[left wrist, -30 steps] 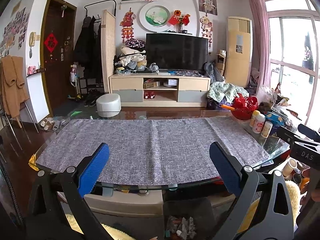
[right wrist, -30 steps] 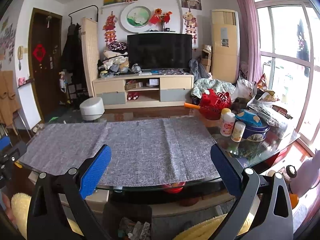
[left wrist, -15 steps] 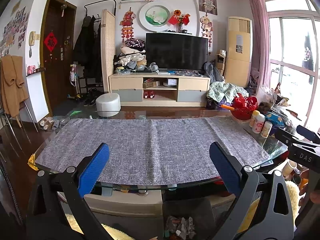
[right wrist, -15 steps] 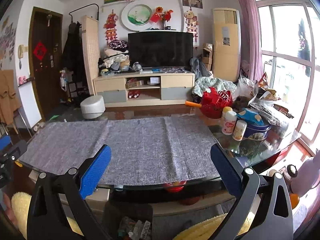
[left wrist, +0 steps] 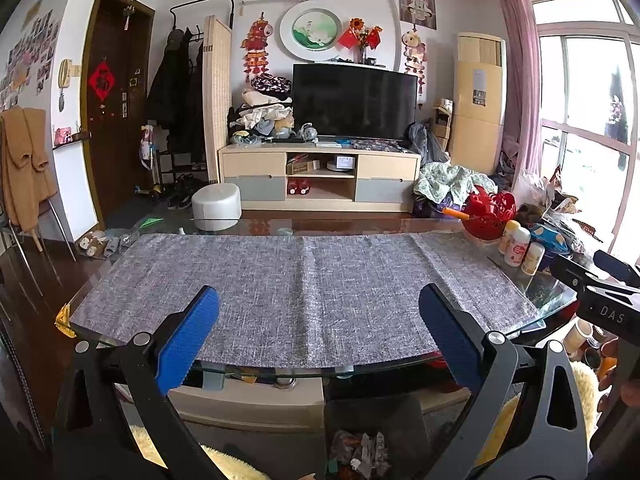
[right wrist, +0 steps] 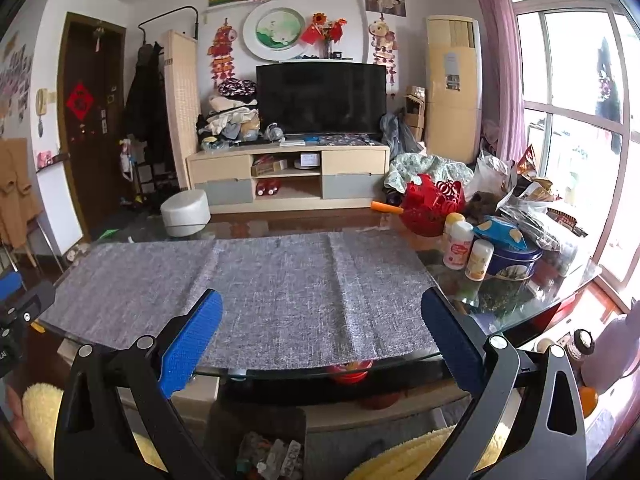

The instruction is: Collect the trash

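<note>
Both tools, left tool [left wrist: 318, 330] and right tool [right wrist: 320, 334], hang spread and empty; bin [left wrist: 372, 432] at lower centre holds trash, grey mat [left wrist: 304, 288] looks bare.

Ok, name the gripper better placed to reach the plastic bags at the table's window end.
Right. The right gripper is nearer the plastic bags, with its jaws open and empty. The left gripper sits farther toward the door side.
</note>
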